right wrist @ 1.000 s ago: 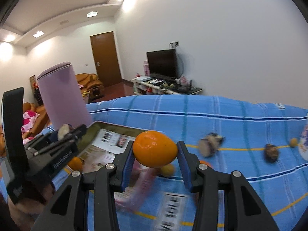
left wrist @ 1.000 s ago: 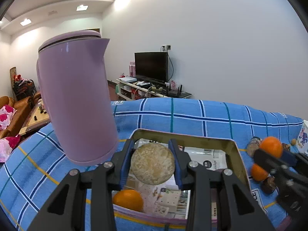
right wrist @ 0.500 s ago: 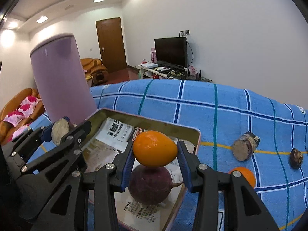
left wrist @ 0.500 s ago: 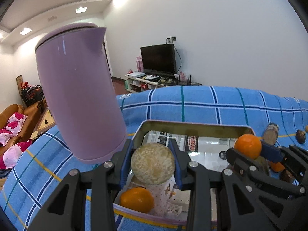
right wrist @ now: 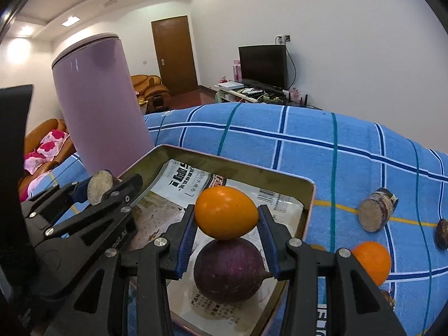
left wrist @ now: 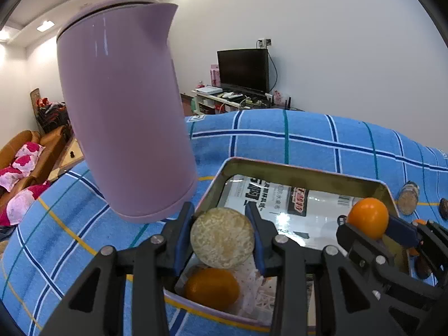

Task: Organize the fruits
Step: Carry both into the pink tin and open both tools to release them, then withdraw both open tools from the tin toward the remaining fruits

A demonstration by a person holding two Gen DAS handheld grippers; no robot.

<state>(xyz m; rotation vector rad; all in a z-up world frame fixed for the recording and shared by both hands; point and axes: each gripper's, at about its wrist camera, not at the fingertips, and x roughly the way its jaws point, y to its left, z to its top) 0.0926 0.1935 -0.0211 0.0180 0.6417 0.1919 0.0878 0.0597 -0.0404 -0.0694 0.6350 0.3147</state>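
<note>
- Fruits are split between the tray [right wrist: 307, 196], the two grippers and the blue checked cloth [right wrist: 350, 165] that covers the table.
- The cloth is the biggest thing in sight; everything else stands or lies on it.
- A lilac kettle [left wrist: 126, 106] stands upright on the cloth, just beside the tray's far left corner.
- The tray, a shallow metal one lined with newspaper [left wrist: 268, 196], sits in front of both grippers.
- The left gripper [left wrist: 222, 240] hangs over the tray's near left corner, clamped on a pale cut slice [left wrist: 222, 241] whose round cut face is towards the camera.
- The right gripper [right wrist: 226, 238] hangs over the tray's near right part, its blue pads closed on an orange fruit [right wrist: 225, 216], egg-shaped and held clear of the tray floor.
- A dark purple fruit [right wrist: 228, 270] lies on the newspaper right below the orange fruit; whether they touch I cannot tell.
- A second orange [left wrist: 212, 288] lies in the tray's near left corner, below the slice.
- A third orange [right wrist: 372, 261] lies on the cloth just outside the tray's right wall.
- A cut chunk [right wrist: 375, 214] with purple skin and a pale face lies farther right on the cloth, apart from the tray.
- A small dark piece [right wrist: 442, 233] lies at the right edge, too cropped to name.
</note>
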